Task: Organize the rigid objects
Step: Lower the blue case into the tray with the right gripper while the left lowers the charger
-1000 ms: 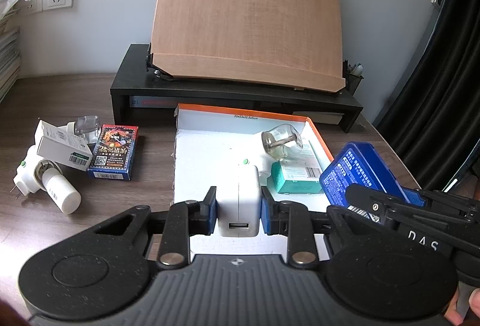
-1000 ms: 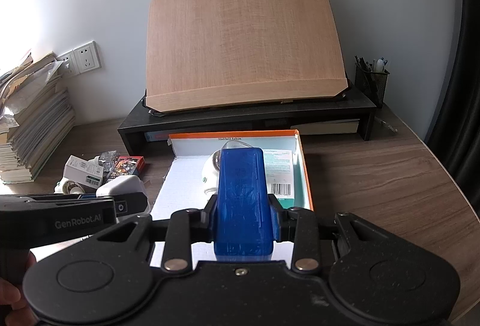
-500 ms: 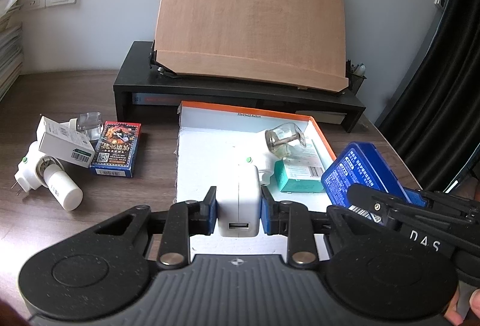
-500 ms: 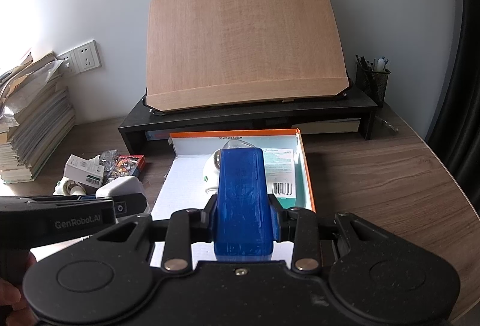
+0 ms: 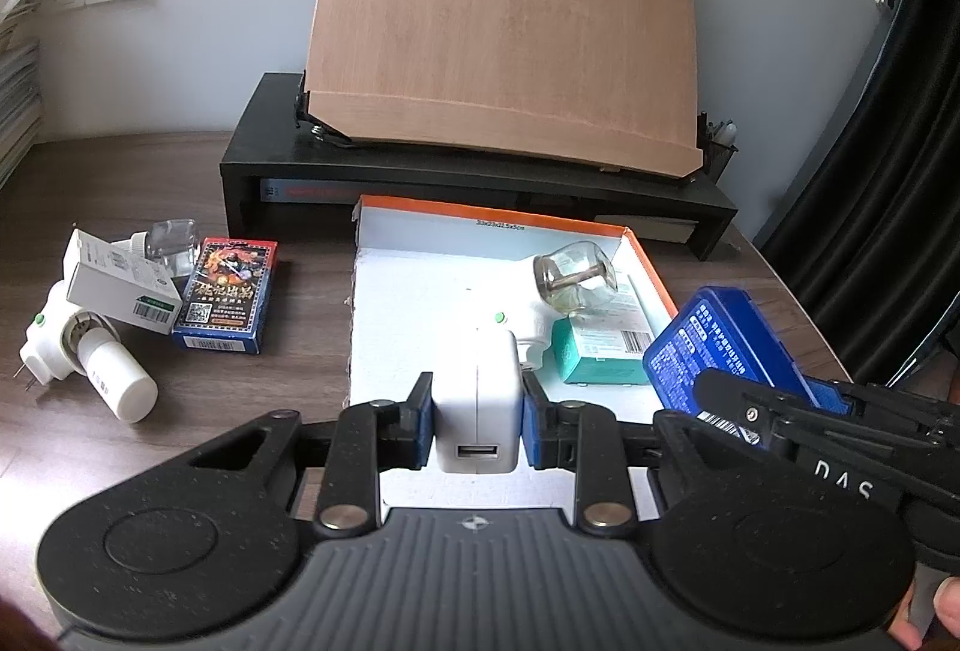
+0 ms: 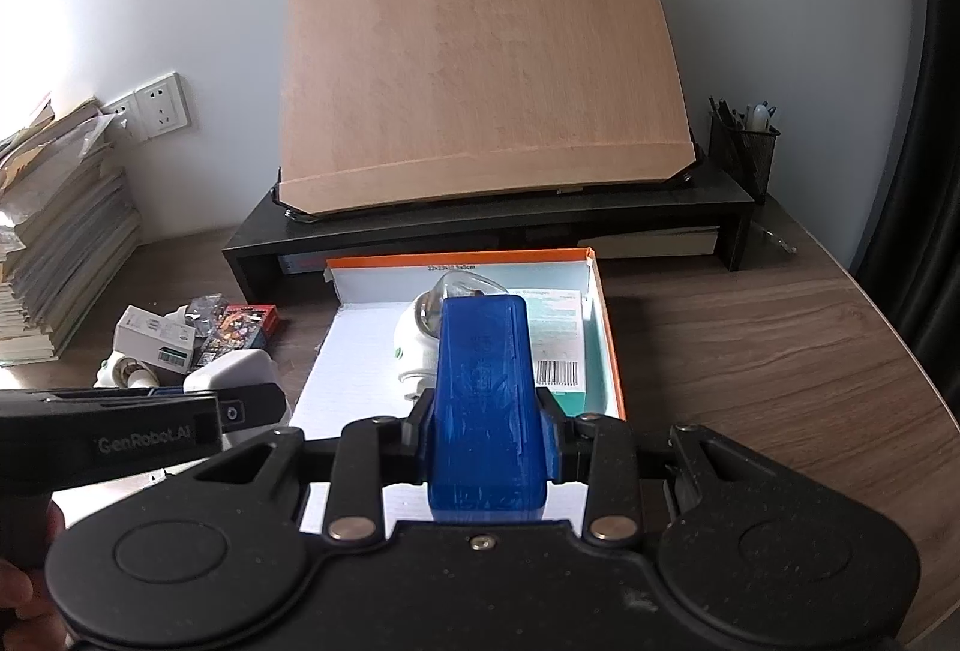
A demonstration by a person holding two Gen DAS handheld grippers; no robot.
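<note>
Above the near edge of the box: both grippers
Left gripper [image 5: 477, 411]: clamped on white square USB charger [image 5: 477, 399]
Right gripper [image 6: 487, 429]: clamped on blue rectangular plastic case [image 6: 485, 399]
Orange-rimmed shallow cardboard box [image 5: 645, 255]: holds glass bulb [image 5: 573, 276], teal carton [image 5: 600, 351]
Left of box: playing-card pack [image 5: 225, 294]

"GenRobot.AI" — on the left hand-held gripper [image 6: 231, 381].

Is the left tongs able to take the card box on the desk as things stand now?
Probably not yet: the left tongs are shut on the white charger. The path to the card box looks free otherwise.
</note>
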